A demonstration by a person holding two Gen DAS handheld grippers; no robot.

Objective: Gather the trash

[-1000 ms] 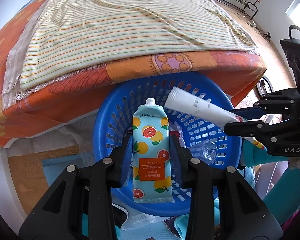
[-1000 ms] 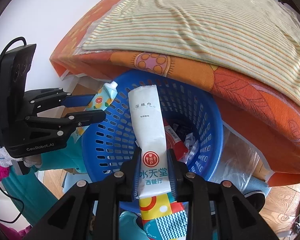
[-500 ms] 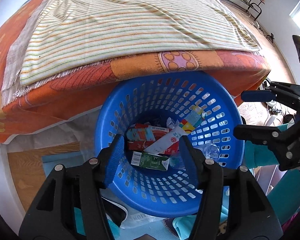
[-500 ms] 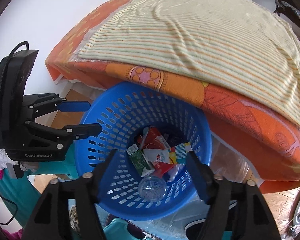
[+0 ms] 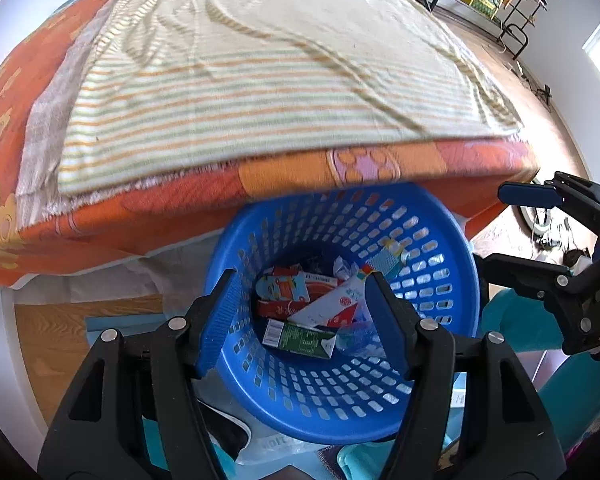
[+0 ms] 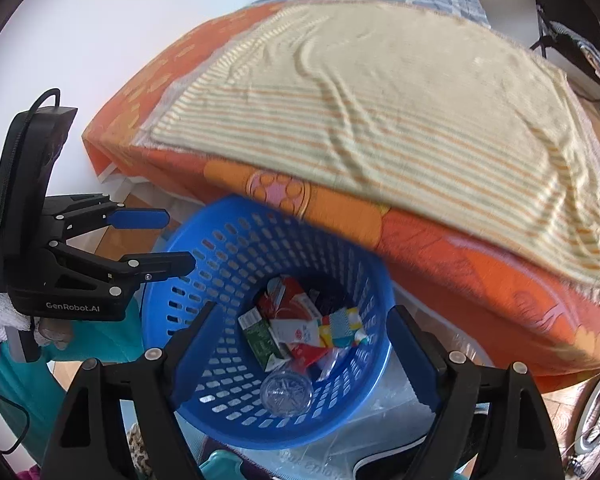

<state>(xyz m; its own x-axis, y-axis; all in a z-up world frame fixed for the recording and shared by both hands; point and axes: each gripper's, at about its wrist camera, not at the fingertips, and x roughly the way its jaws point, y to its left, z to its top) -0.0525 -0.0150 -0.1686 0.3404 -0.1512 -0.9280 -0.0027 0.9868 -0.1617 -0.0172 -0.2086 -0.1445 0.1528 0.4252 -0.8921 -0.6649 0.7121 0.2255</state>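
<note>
left wrist view. left gripper (image 5: 304,316): fingers (image 5: 220,320) spread wide, just been opening, nothing between them, hanging above the blue basket (image 5: 452,240). blue basket: round, perforated plastic, standing on the floor just beside the bed (image 5: 180,208), its far rim under the bed's edge. contents, lying loose on the basket's bottom: a green carton (image 5: 300,338) nearest the camera; a white and red packet (image 5: 332,304) slanting across the heap; a tube with orange-fruit print (image 5: 282,286) behind it; a red wrapper (image 5: 278,310); a patterned packet end (image 5: 388,258) against the right wall. bed: orange patterned cover, with a striped blanket (image 5: 268,80) spread over the top. right gripper (image 5: 512,232): at the right edge, fingers wide apart, empty, near the basket's right rim.

right wrist view. right gripper (image 6: 300,356): fingers (image 6: 194,346) spread wide, just been opening, nothing held, above the same blue basket (image 6: 204,252). contents seen from this side: green carton (image 6: 262,336) at left; white and red packet (image 6: 298,330) in the middle; patterned packet end (image 6: 344,330) at right; red wrapper (image 6: 282,296) behind; a clear plastic bottle (image 6: 286,394) at the near wall, base toward the camera. left gripper (image 6: 164,240): at the left edge, fingers apart, empty, by the basket's left rim. striped blanket (image 6: 380,100) and bed (image 6: 460,248) fill the upper frame.
</note>
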